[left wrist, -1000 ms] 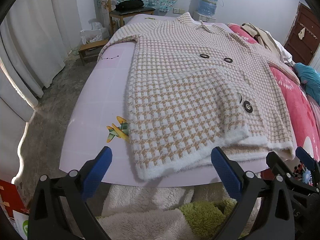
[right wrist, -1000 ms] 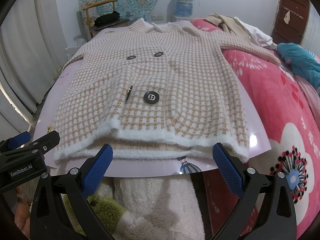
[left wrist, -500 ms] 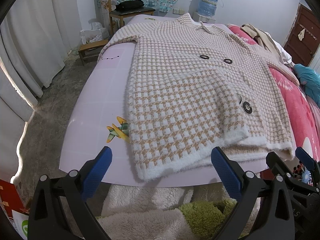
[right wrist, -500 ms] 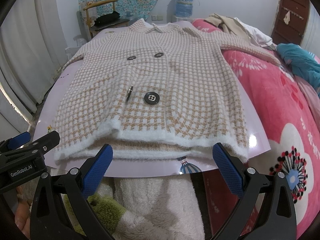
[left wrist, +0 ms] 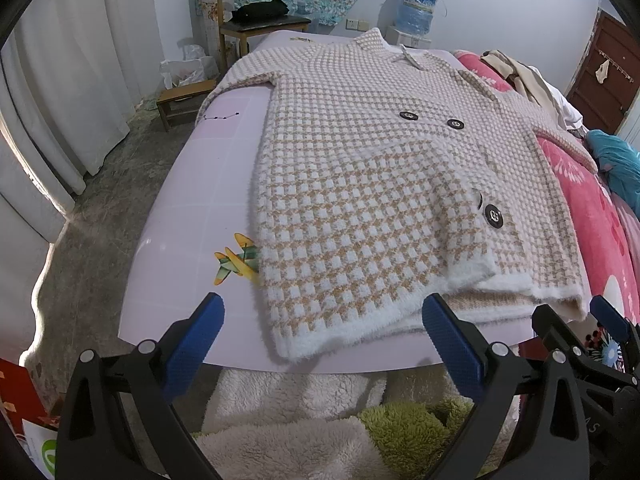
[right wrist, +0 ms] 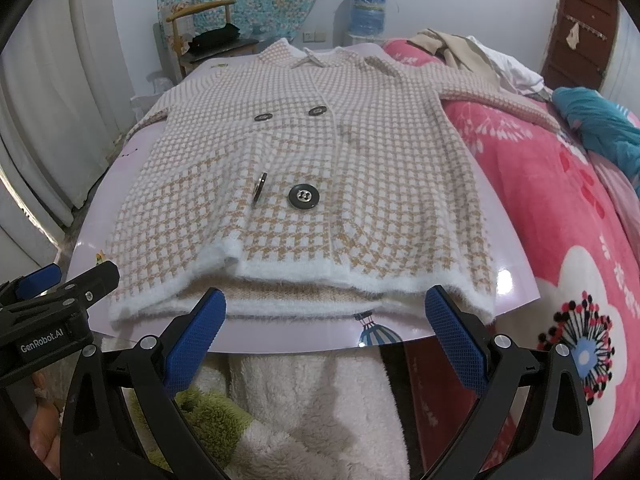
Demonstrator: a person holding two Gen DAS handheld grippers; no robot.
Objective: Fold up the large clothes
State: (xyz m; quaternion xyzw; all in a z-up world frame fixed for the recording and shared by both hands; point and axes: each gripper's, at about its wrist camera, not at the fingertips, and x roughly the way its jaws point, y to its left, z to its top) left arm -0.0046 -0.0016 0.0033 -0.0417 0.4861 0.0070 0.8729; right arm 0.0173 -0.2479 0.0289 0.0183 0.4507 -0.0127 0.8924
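Note:
A beige and white checked knit coat (left wrist: 360, 184) with dark buttons lies flat, front up, on a pale lilac board (left wrist: 192, 200). It also shows in the right wrist view (right wrist: 312, 168). Its white fuzzy hem faces me and its sleeves spread out to both sides. My left gripper (left wrist: 324, 344) is open and empty, just short of the hem's left part. My right gripper (right wrist: 326, 332) is open and empty, just short of the hem's right part. Each gripper also shows in the other's view, the right one (left wrist: 580, 340) and the left one (right wrist: 52, 292).
The board (right wrist: 508, 292) lies on a pink flowered blanket (right wrist: 568, 216). A fluffy white and green blanket (left wrist: 304, 412) is below the grippers. Loose clothes (right wrist: 472, 52) lie at the far right. A wooden chair (left wrist: 256, 20), a small stool (left wrist: 180, 96) and a water dispenser (left wrist: 416, 4) stand beyond the bed.

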